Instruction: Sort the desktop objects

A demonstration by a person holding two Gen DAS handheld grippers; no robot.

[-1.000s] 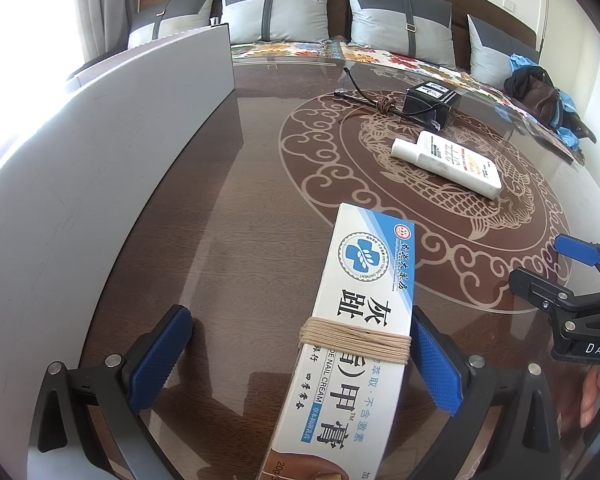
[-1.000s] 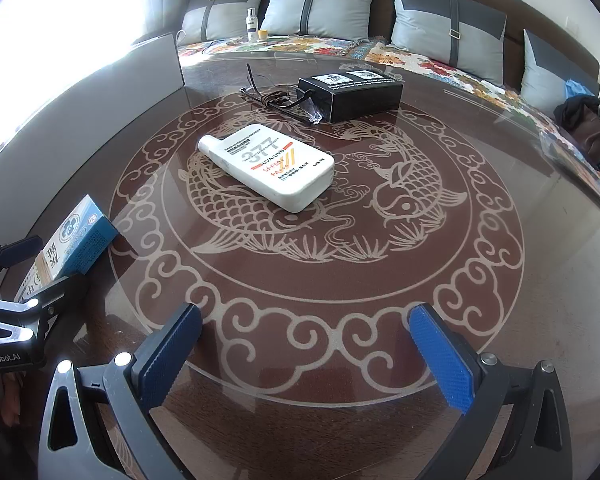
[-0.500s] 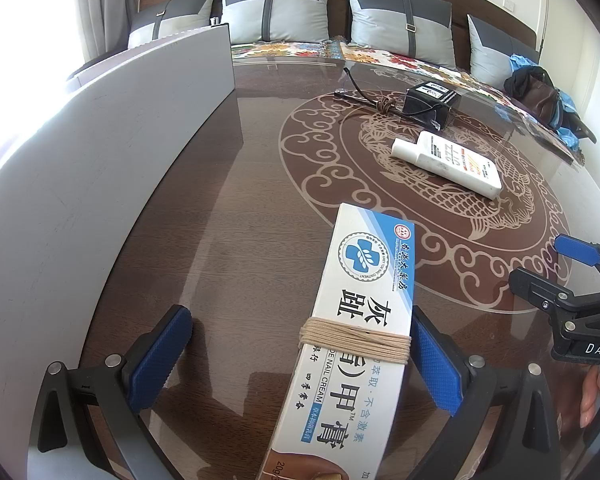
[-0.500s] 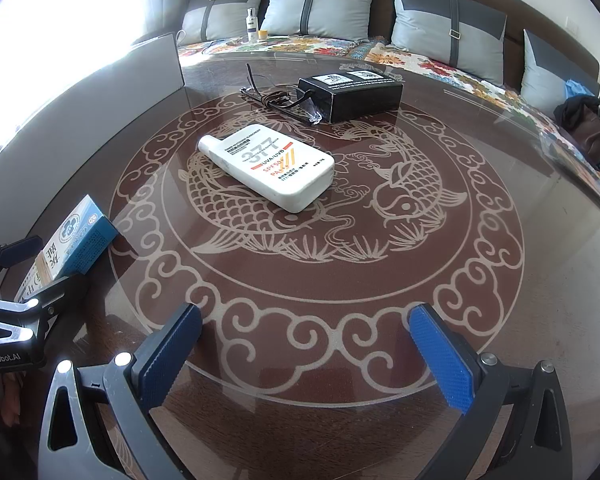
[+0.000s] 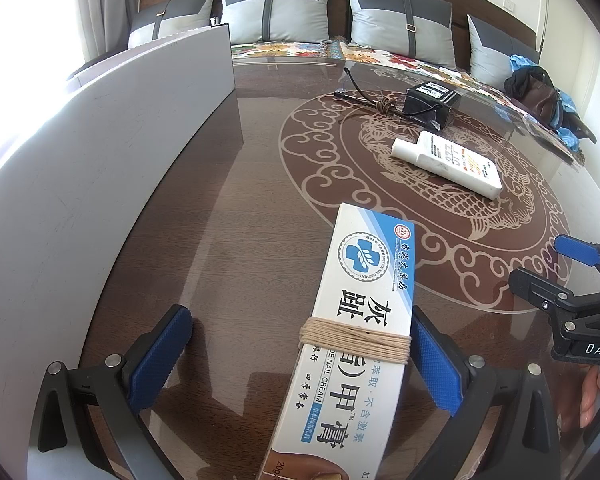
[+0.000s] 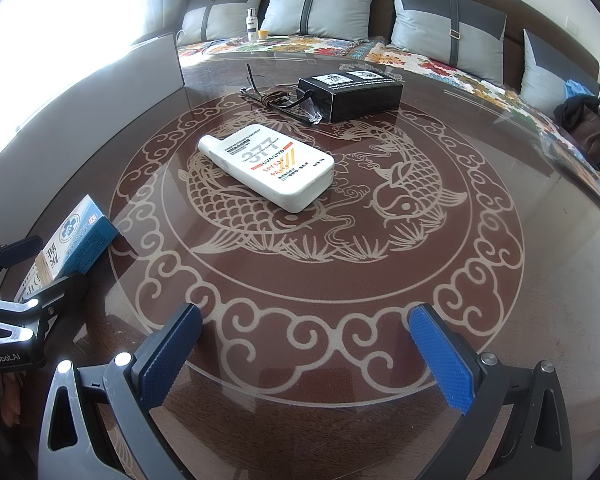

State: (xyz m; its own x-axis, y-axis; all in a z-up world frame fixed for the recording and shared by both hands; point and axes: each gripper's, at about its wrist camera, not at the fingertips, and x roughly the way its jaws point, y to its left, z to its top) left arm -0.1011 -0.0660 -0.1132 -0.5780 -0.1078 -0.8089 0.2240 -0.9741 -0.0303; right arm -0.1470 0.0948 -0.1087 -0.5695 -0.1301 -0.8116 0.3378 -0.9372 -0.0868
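Twine-wrapped rectangular cardboard box [image 5: 360,320]

Glasses [image 6: 278,100] between bottle [image 6: 268,166] and box [image 6: 352,90]

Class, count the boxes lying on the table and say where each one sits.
2. The nail cream box lies between the open left gripper's fingers; the black box sits at the far side, beside the glasses. None seems hidden.

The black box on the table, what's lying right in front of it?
Glasses with a brown cord lie against the black box; nearer sits the white sunscreen bottle. The table behind the box is hidden.
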